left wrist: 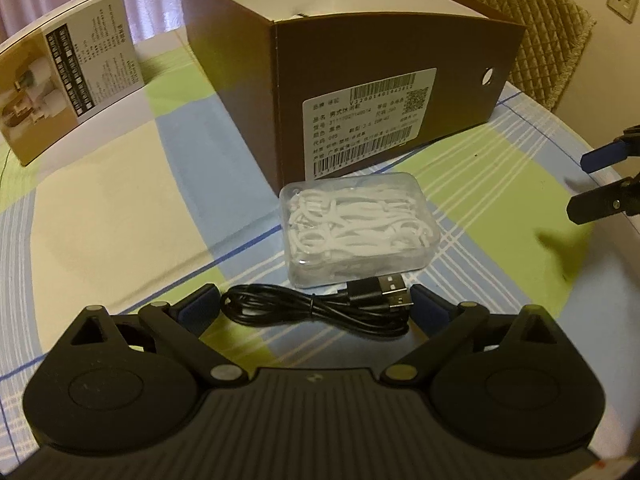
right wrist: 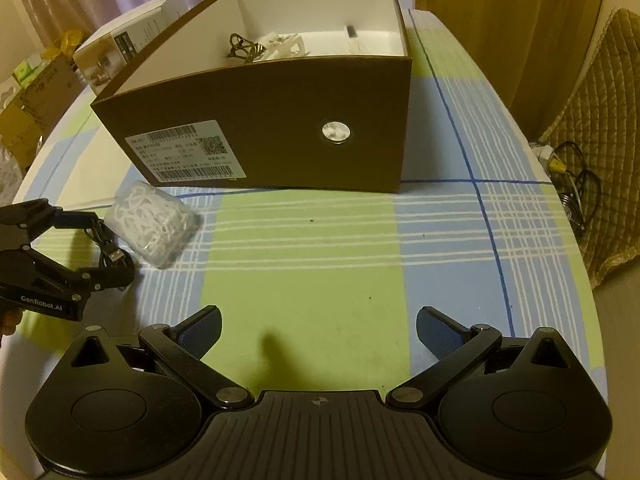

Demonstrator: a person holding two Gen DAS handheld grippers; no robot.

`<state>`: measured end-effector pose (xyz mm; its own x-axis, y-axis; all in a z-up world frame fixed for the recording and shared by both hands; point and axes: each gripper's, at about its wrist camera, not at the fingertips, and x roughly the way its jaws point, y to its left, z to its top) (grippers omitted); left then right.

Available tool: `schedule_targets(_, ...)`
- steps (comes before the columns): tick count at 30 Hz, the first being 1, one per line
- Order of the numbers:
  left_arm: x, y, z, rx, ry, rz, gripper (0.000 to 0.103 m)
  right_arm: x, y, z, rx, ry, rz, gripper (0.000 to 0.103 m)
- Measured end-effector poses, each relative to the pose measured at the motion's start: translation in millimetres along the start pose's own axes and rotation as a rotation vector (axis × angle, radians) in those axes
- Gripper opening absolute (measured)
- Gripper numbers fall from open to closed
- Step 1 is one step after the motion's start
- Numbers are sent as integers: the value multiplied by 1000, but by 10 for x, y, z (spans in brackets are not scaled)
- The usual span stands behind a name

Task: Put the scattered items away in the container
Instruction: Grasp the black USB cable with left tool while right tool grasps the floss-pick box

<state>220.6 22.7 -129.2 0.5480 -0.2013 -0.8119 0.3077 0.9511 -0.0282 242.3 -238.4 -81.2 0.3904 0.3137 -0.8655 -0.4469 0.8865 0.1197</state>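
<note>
Between the wide-open, empty left gripper [left wrist: 314, 300] fingers lies the coiled black USB cable [left wrist: 316, 312], light and floppy; pinch its tied middle. Brown box [left wrist: 400, 92] at 12 o'clock; right gripper [right wrist: 318, 326] open, empty.

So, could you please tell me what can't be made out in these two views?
- Brown box interior: left wrist view, hidden by its near wall.
- Label text: right wrist view, too small.
- Coiled black cable: right wrist view, mostly hidden behind the left tongs.
</note>
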Motion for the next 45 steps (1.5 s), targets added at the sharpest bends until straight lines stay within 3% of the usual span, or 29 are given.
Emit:
schedule_targets(7, 0, 13, -34, 32, -5, -13, 97, 39, 72, 19, -17, 9, 8, 101)
schedule_targets(15, -212, 252, -185, -34, -12, 82, 96, 82, 259, 61, -56, -4, 57, 101)
schedule_targets(23, -479, 559, -358, -148, -10, 152, 96, 263, 718, 147, -260, -92, 220, 101)
schedule_targets(31, -630, 629, -583, -211, 17, 196, 96, 648, 994, 308, -450, -122, 280, 100)
schedule_targets(33, -661, 646, -621, -223, 21, 201, 96, 722, 1055, 344, -489, -122, 290, 97)
schedule_targets(40, -734, 658, -657, -236, 25, 223, 96, 947, 1236, 378, -633, -83, 277, 67)
schedule_targets(45, -756, 624, -653, -237, 22, 230, 96, 906, 1204, 335, -648, -63, 276, 60)
